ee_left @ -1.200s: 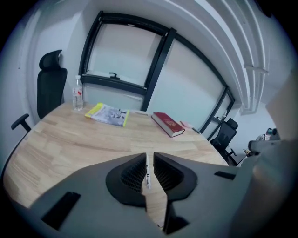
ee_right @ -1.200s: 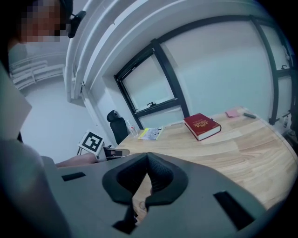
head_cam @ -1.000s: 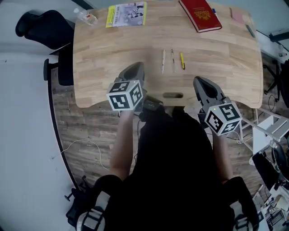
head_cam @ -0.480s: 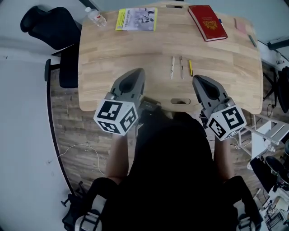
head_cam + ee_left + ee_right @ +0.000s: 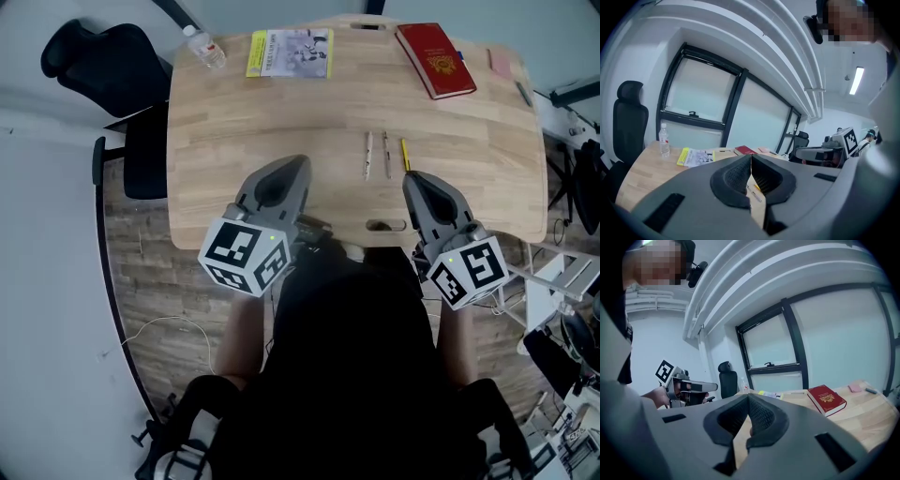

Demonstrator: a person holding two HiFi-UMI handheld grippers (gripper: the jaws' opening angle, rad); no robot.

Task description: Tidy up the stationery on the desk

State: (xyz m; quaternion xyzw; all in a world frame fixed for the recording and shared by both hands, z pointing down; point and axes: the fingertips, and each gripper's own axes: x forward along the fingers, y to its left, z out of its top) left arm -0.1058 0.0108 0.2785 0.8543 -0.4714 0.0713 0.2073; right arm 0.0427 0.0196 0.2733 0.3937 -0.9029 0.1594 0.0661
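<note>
Head view looks steeply down on three pens (image 5: 385, 155) lying side by side, close but apart, near the middle of the desk (image 5: 216, 131), the yellow pen (image 5: 406, 156) at the 3 o'clock end of the row. They look light, stiff and thin, with smooth barrels that would probably roll or skid under a careless pinch, so a hold across the middle of one barrel, jaws square to it, seems safest. At 1 o'clock from them, near the far edge, lies a red book (image 5: 435, 60): flat, rigid and likely much heavier, best taken by an overhanging edge or slid. A pink pad (image 5: 501, 63) and a dark pen (image 5: 522, 92) sit at about 2 o'clock, a booklet (image 5: 291, 52) and a water bottle (image 5: 204, 47) at 11 o'clock. The left gripper (image 5: 296, 163) hangs over the near edge with the pens at its 1 o'clock; the right gripper (image 5: 418, 177) has them at 11 o'clock. Both have their jaws pressed together on nothing. Against a second ago, both grippers reach further over the desk, the left one's marker cube shows rolled and larger, and the pens are untouched.
</note>
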